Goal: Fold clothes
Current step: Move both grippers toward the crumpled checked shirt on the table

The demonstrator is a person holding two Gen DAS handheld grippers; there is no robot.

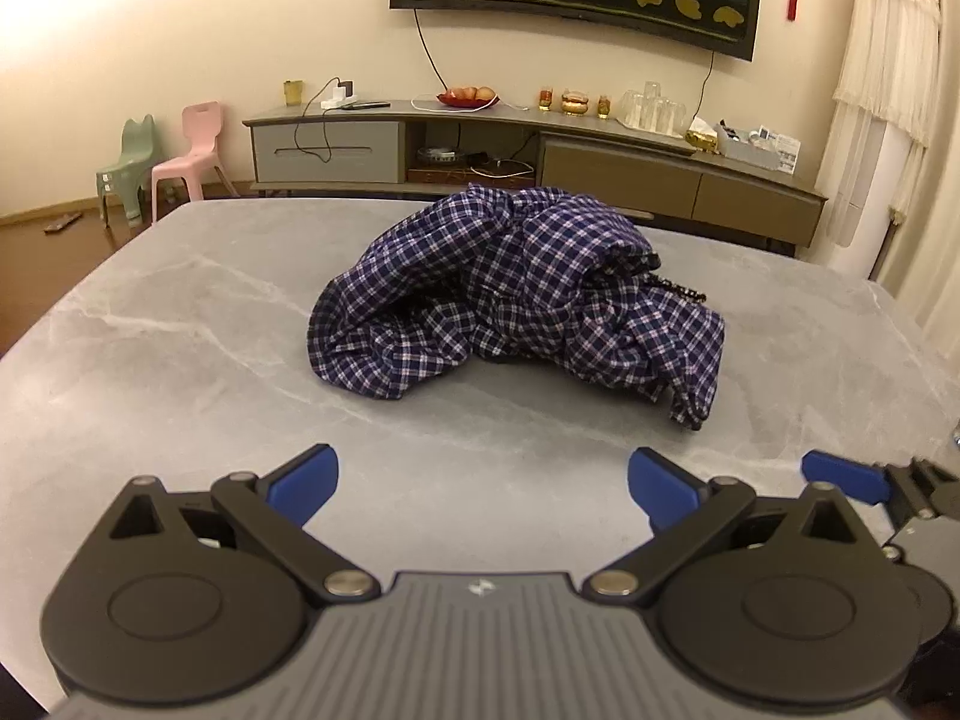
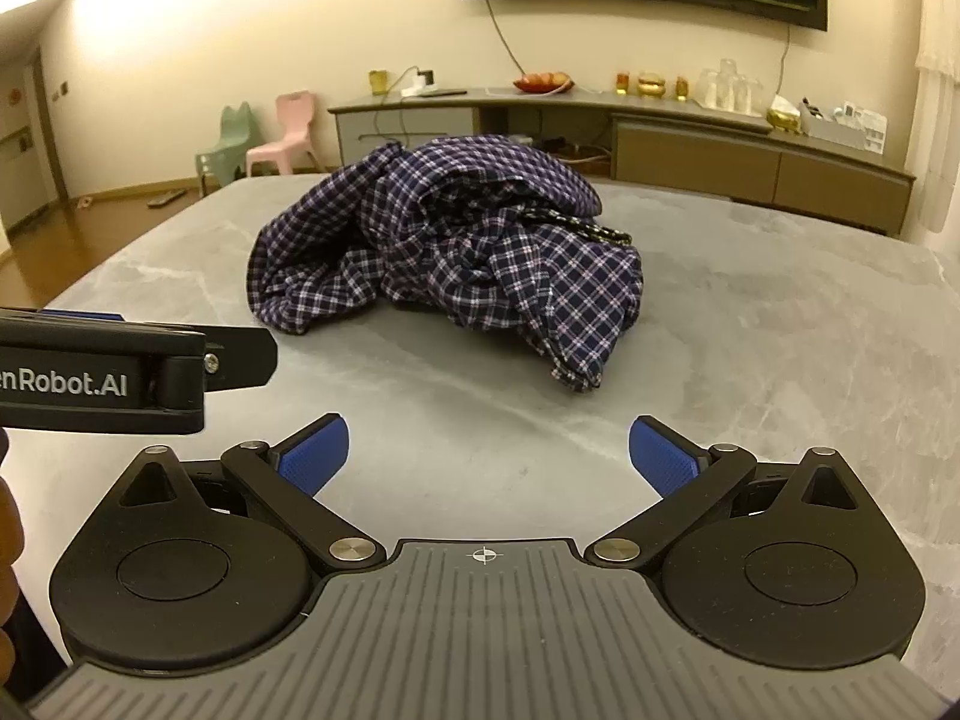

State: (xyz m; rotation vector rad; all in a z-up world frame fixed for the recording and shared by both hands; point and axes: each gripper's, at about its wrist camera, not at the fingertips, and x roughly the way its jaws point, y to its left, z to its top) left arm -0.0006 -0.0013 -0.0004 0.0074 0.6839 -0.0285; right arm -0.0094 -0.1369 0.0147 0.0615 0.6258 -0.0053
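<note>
Here, both sets of tongs released and empty: left gripper (image 1: 483, 489) with blue pads spread wide over bare grey marble table (image 1: 180, 372), right gripper (image 2: 489, 453) likewise agape just beside it. Further ahead, well apart from either, crumpled blue checked garment (image 1: 516, 294) heaped mid-table.

Beyond my grey marble table (image 1: 180, 324), a low TV cabinet (image 1: 600, 144) lines the wall, pink chair (image 1: 191, 150) and green chair (image 1: 127, 162) left of it.
</note>
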